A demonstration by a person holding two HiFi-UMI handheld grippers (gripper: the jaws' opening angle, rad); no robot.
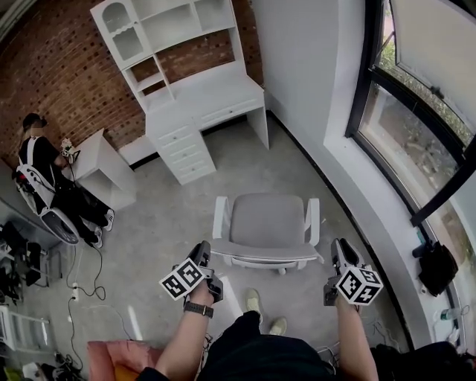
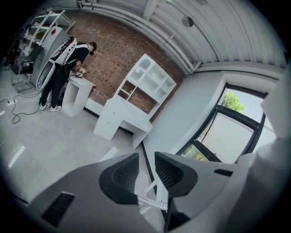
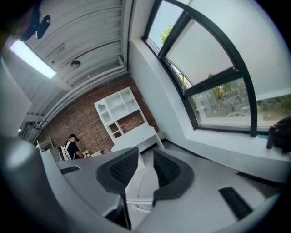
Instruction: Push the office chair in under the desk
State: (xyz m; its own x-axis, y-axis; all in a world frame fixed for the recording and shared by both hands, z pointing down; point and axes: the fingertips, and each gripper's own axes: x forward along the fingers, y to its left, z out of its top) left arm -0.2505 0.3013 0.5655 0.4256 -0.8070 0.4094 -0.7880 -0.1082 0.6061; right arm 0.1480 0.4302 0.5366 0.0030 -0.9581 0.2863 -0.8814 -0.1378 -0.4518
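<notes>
**Status of the task**

1. The office chair stands on the open floor, well apart from the desk. No part of the chair is under the desktop.
2. The chair's back is toward the person holding the grippers and its seat faces the desk. The knee space sits at the right end of the desk, beside the wall, with nothing visible in it.
3. The left gripper is just beside the left corner of the chair back, and the right gripper is just beside the right corner. No view confirms contact with the chair.
4. Both pairs of jaws stand slightly apart with a narrow gap. White parts of the chair show through each gap, but the pads press on nothing.
5. Judgement: the push has not begun. The whole travel across the floor remains, and so does lining the chair up with the knee space.

**Containers**

1. The shelves above the desktop are open compartments. As far as the head view shows, all are empty.
2. The drawers at the left of the desk are shut, so their contents are hidden.
</notes>
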